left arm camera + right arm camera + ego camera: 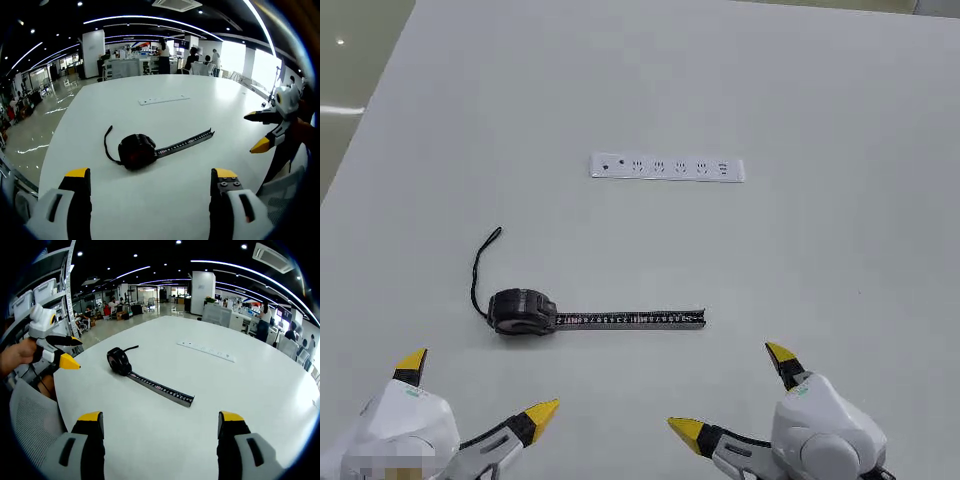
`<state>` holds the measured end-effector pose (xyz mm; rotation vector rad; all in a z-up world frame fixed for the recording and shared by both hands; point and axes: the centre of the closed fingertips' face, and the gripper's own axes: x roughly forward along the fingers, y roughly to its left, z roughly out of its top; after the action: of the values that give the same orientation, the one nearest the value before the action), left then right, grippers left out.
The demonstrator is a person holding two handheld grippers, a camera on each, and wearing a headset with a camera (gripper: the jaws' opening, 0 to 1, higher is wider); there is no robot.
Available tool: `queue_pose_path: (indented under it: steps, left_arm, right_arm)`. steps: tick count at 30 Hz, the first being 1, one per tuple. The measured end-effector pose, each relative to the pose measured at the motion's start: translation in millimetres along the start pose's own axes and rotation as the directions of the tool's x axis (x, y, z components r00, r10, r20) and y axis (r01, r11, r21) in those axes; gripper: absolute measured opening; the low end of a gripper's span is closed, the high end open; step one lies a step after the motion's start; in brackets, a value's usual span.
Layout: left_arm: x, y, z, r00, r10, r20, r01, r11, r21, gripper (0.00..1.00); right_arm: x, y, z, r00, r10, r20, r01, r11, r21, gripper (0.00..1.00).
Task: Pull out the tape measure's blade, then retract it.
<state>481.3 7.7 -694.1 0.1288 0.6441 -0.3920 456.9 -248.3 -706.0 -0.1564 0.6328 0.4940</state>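
A black tape measure lies on the white table, with its blade drawn out to the right and a black wrist strap trailing off its left side. The same tape measure lies ahead of the left jaws, and the tape measure with its blade lies ahead of the right jaws. My left gripper is open near the table's front edge, below the case. My right gripper is open too, below the blade's tip. Neither touches anything.
A white power strip lies flat on the table beyond the tape measure. Around the table is an open office with desks, shelves and several people far off.
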Motion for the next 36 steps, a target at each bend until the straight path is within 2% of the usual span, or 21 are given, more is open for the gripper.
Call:
queue_pose_path:
  steps: [12,15,18,22,25,30,33,36]
  left_arm:
    - [9.0,-1.9,-2.1,0.9998,0.020,-0.001,-0.020,0.999,-0.028,0.96]
    - [13.2,-2.4,-1.3,0.9995,0.031,0.003,-0.031,0.999,-0.032,0.96]
    - [16.4,-2.1,-1.5,0.9991,0.042,0.008,-0.041,0.998,-0.040,0.94]
    - [24.3,-1.7,-4.4,0.9986,0.053,0.007,-0.053,0.998,-0.041,0.93]
    - [28.5,-3.6,-2.0,0.9987,0.048,0.016,-0.047,0.998,-0.046,0.91]
    - [34.5,-0.2,1.0,0.9978,0.064,0.017,-0.063,0.997,-0.053,0.91]
    - [36.6,1.8,2.0,0.9975,0.068,0.018,-0.067,0.996,-0.056,0.90]
    - [40.5,5.7,0.7,0.9969,0.078,0.015,-0.077,0.996,-0.054,0.89]
  right_arm:
    - [5.1,-3.2,-3.3,0.9999,0.014,-0.004,-0.014,1.000,-0.010,0.95]
    - [6.1,-3.4,-4.9,0.9991,0.043,-0.002,-0.043,0.997,-0.066,0.93]
    - [7.3,-6.5,-7.8,0.9981,0.061,-0.007,-0.061,0.994,-0.090,0.91]
    - [9.2,-5.3,-4.9,0.9905,0.136,0.022,-0.132,0.983,-0.126,0.90]
    - [11.8,-9.9,-4.2,0.9878,0.154,0.024,-0.148,0.976,-0.158,0.86]
    - [17.8,-15.9,-5.3,0.9828,0.183,0.023,-0.177,0.969,-0.172,0.84]
    - [20.8,-15.9,-3.6,0.9739,0.224,0.039,-0.213,0.961,-0.178,0.83]
    - [25.1,-17.3,-2.5,0.9644,0.261,0.044,-0.246,0.946,-0.211,0.80]
